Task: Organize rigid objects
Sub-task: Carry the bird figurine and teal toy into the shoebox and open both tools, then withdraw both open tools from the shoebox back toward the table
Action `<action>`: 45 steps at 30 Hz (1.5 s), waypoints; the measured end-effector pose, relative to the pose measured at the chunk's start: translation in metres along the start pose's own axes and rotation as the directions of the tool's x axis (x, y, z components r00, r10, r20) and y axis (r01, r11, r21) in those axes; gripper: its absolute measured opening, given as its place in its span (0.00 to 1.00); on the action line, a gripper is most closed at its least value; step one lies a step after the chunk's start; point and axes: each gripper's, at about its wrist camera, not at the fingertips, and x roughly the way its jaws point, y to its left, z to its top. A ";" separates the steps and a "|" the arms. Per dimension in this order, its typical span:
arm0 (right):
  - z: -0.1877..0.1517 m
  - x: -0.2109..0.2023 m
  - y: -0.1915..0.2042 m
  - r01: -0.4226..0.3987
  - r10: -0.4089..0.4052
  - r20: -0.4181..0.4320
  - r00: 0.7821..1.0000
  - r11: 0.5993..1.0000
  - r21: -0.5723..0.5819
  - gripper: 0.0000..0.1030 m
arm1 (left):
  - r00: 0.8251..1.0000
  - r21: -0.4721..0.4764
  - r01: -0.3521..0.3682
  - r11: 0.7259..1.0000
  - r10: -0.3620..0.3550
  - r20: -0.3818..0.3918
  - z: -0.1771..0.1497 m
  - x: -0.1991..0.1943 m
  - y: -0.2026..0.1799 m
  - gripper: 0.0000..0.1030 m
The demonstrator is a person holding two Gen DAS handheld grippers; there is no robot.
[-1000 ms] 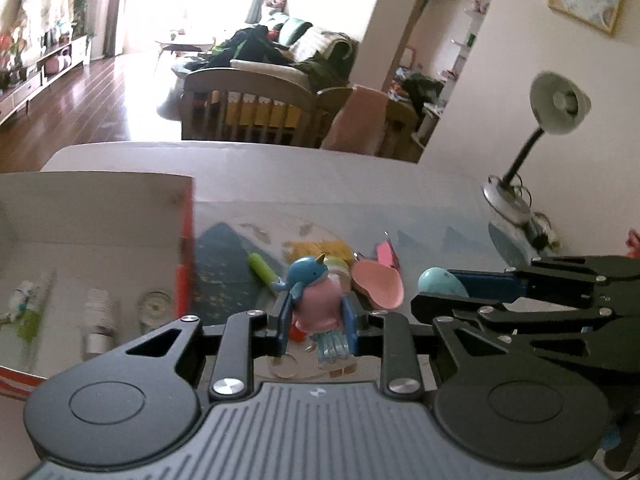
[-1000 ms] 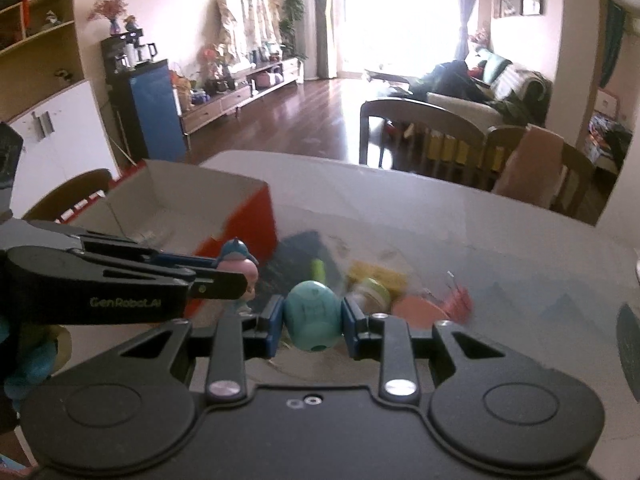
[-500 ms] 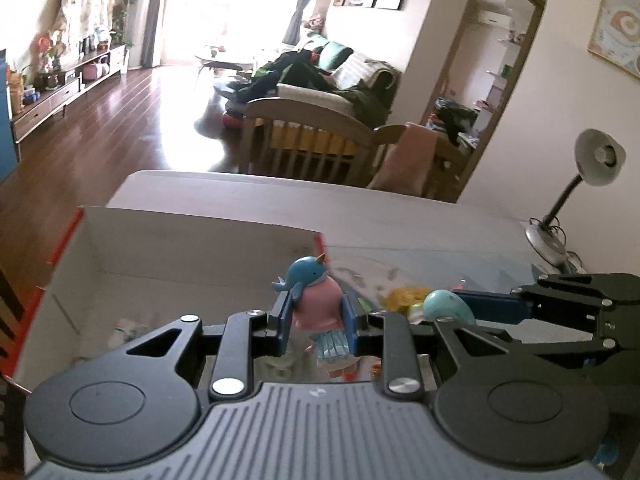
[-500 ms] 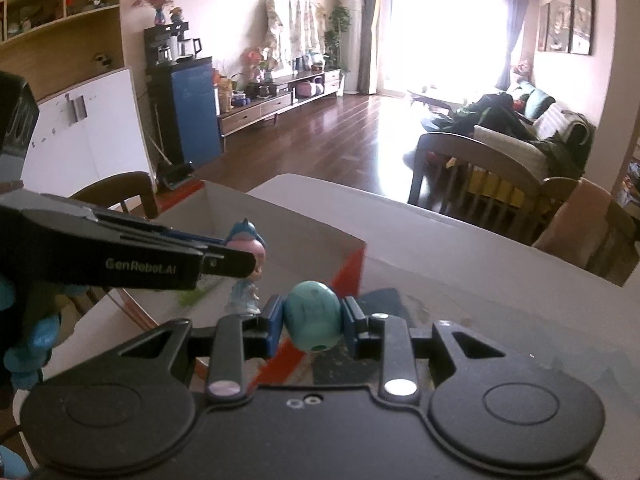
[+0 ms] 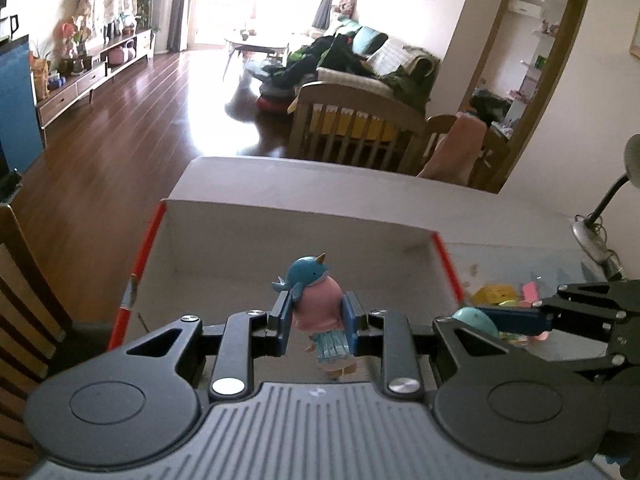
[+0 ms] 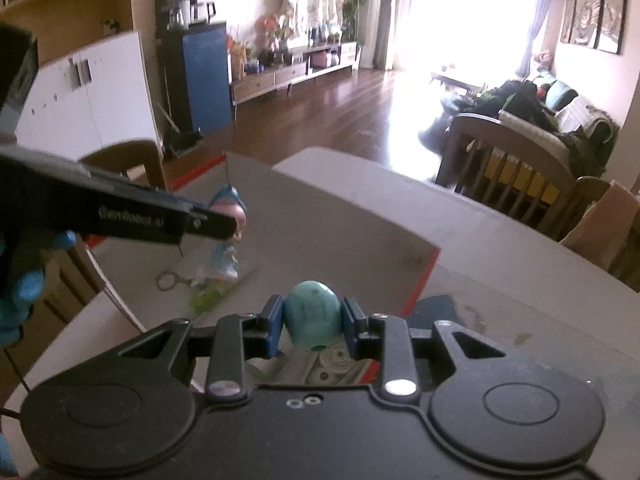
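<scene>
left claw: the left gripper (image 5: 315,316) is clamped on a small figurine with a blue narwhal hood, pink top and pale blue skirt (image 5: 316,300), blue pads pressing its sides.
figurine place: held above the inside of the white cardboard box with red edges (image 5: 280,248), near the box's middle.
right claw: the right gripper (image 6: 312,322) is clamped on a smooth teal egg-shaped toy (image 6: 313,314).
egg place: held above the box's right red edge (image 6: 420,284), close to its near right corner.
in the box: a metal key ring (image 6: 166,280) and a green item (image 6: 208,298) lie on the floor.
table: grey tabletop (image 5: 500,216); yellow and pink small things (image 5: 496,294) lie beside the box's right edge.
hand: a blue-gloved hand (image 6: 24,280) holds the left gripper.
</scene>
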 end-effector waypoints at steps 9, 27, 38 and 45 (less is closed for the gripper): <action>-0.003 0.053 0.021 0.056 -0.060 -0.127 0.990 0.998 -0.040 0.28 | 0.996 0.025 0.020 0.999 -0.017 -0.092 -0.013 0.031 0.025 0.25; -0.005 0.079 0.032 0.084 -0.095 -0.199 0.975 0.994 -0.064 0.30 | 0.960 0.163 0.042 0.986 0.005 -0.278 -0.036 0.078 0.012 0.25; -0.005 0.063 0.023 0.061 -0.058 -0.161 0.985 0.998 0.018 0.39 | 0.949 0.161 0.023 0.987 0.029 -0.314 -0.037 0.087 0.012 0.25; -0.009 0.044 0.011 0.051 -0.040 -0.125 0.991 0.995 0.087 0.47 | 0.960 0.164 0.001 0.986 0.045 -0.277 -0.035 0.073 0.008 0.25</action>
